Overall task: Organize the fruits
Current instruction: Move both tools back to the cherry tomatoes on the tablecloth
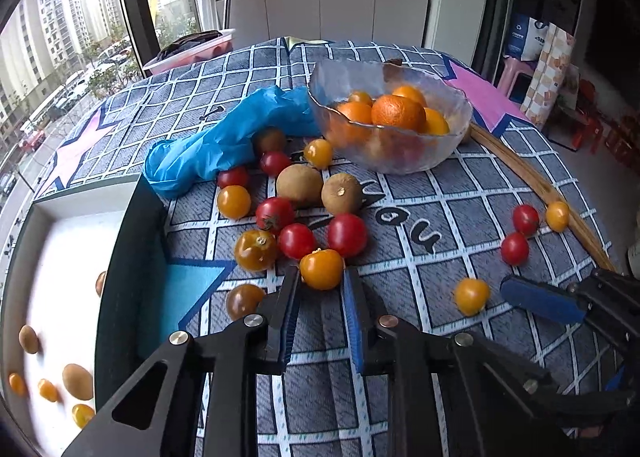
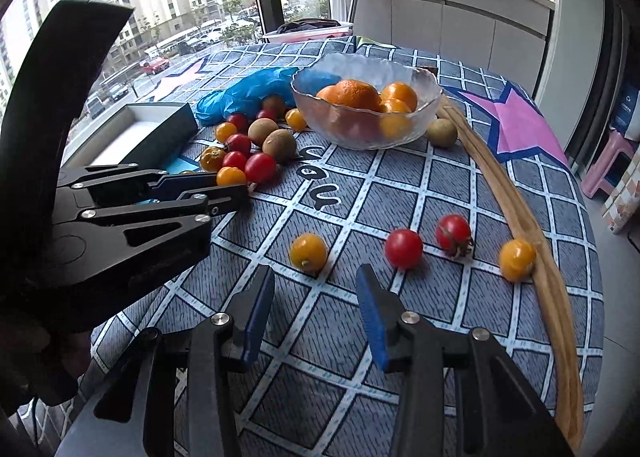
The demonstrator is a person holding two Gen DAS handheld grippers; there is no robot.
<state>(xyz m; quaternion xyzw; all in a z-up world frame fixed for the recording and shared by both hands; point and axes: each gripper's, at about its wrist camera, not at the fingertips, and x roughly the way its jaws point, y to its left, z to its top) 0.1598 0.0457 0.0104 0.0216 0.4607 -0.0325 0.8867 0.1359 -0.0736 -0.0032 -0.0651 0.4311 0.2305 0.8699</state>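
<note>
From my left wrist camera, the left gripper [image 1: 321, 289] sits low over the checked tablecloth [image 1: 400, 397], its jaws parted and released, with a yellow cherry tomato [image 1: 321, 269] right at the fingertips but not squeezed. Just above it, mid-frame, lies the main cluster of tomatoes and brown fruits [image 1: 300, 209], tight against one another, so I see little slack there. At the left edge of the frame a dark-walled box [image 1: 120, 277] with a white floor holds a few small fruits, blurred. The glass bowl [image 1: 452, 145] of oranges stands upper centre, a blue plastic bag [image 1: 224, 141] touching its left side. In the right wrist view, the right gripper [image 2: 316, 309] hovers near the bottom centre, jaws spread wide and holding nothing, with a lone yellow tomato [image 2: 308, 252] just ahead of its left fingertip. Two red tomatoes [image 2: 404, 248] lie to the right; open cloth spreads around them. A bamboo strip [image 2: 516, 193] curves down the right side along the table's edge, another yellow tomato [image 2: 517, 259] resting against it.
</note>
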